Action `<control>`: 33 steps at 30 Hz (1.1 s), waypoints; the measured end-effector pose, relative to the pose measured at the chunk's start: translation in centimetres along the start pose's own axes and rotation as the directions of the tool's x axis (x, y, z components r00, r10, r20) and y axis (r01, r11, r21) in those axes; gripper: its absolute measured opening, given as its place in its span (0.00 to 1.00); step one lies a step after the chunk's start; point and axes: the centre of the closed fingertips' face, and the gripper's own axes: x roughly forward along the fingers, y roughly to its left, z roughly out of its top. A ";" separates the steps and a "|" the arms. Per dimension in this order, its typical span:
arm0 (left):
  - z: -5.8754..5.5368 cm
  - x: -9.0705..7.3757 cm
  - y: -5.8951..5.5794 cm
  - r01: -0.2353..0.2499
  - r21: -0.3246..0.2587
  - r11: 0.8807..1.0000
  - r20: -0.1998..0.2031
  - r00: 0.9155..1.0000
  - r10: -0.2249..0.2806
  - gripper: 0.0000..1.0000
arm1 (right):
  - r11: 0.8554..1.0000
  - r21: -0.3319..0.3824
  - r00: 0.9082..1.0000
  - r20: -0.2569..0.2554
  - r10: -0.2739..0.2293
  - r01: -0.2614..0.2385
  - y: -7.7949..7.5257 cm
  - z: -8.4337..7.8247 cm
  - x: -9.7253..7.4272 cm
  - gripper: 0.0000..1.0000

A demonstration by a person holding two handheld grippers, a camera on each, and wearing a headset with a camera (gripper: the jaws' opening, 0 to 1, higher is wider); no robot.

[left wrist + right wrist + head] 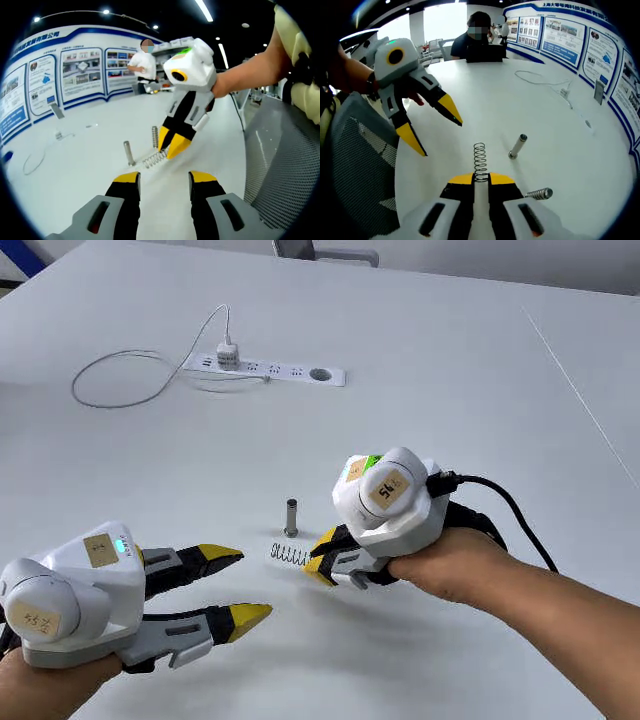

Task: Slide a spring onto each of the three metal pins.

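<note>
My right gripper (pixel 322 562) is shut on one end of a small coil spring (pixel 289 554), which sticks out level just above the white table (pixel 430 400). A bare metal pin (pixel 291 517) stands upright just beyond the spring. In the right gripper view the spring (pixel 480 159) points forward from my shut right gripper (pixel 475 179), the bare pin (pixel 517 146) stands to its right, and a second pin with a spring on it (pixel 538 193) is nearer. My left gripper (pixel 245 585) is open with nothing in it, left of the spring. The left gripper (pixel 165 177) faces the pin (pixel 129 152) and spring (pixel 155 158).
A white power strip (pixel 265 370) with a plugged-in charger and looping cable lies at the back of the table. A person (pixel 479 44) sits at the far end of the table. A mesh chair (pixel 360 165) is near the table edge.
</note>
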 end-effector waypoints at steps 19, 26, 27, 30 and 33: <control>1.1 0.9 -2.3 0.075 0.086 0.994 -0.005 0.997 -0.075 0.35 | 0.967 -0.188 0.985 -0.053 0.164 -0.171 4.6 0.1 -2.9 0.11; 0.9 0.9 -2.9 0.107 0.107 0.988 -0.011 0.994 -0.106 0.27 | 0.956 -0.212 0.979 -0.068 0.191 -0.201 5.2 0.0 -3.0 0.11; 0.9 0.9 -3.0 0.112 0.110 0.988 -0.011 0.994 -0.112 0.26 | 0.955 -0.214 0.978 -0.071 0.195 -0.206 5.3 -0.1 -3.1 0.11; 0.9 1.0 -3.4 0.130 0.116 0.985 -0.012 0.992 -0.129 0.22 | 0.948 -0.227 0.974 -0.082 0.211 -0.224 5.6 -0.2 -3.2 0.11; 0.7 1.1 -3.9 0.155 0.124 0.980 -0.021 0.988 -0.154 0.18 | 0.945 -0.232 0.973 -0.090 0.214 -0.229 5.7 -0.3 -3.2 0.11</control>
